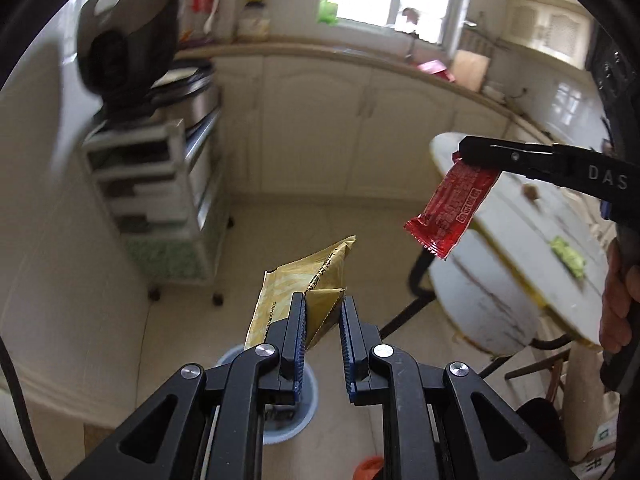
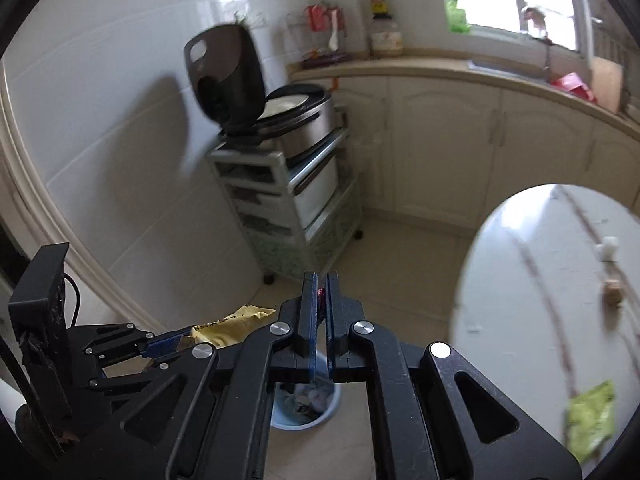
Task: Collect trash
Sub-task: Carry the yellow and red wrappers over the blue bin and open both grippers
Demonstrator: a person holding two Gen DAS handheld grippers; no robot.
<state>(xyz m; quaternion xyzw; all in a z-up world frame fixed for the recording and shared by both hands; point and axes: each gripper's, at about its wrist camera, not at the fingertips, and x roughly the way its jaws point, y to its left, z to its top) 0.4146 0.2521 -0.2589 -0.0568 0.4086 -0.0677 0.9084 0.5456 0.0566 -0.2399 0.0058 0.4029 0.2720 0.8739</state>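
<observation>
My left gripper [image 1: 323, 302] holds a crumpled yellow wrapper [image 1: 298, 284]; the jaws stand partly apart with the wrapper against the left pad. It hangs above a blue trash bin [image 1: 308, 392] on the floor. My right gripper [image 2: 321, 280] is shut on a red wrapper [image 1: 452, 212], which dangles from its tip in the left wrist view; only a red sliver [image 2: 320, 292] shows between its fingers. The bin [image 2: 308, 404] with trash inside sits below the right gripper. The left gripper [image 2: 176, 340] with the yellow wrapper [image 2: 232, 324] shows at lower left.
A round white table [image 2: 540, 300] stands at right with a green wrapper [image 2: 590, 416] and small scraps [image 2: 612, 292]. A drawer cart [image 2: 288, 200] carries an open rice cooker [image 2: 260, 96]. Cream cabinets [image 1: 360, 132] line the back wall. An orange object [image 1: 370, 468] lies on the floor.
</observation>
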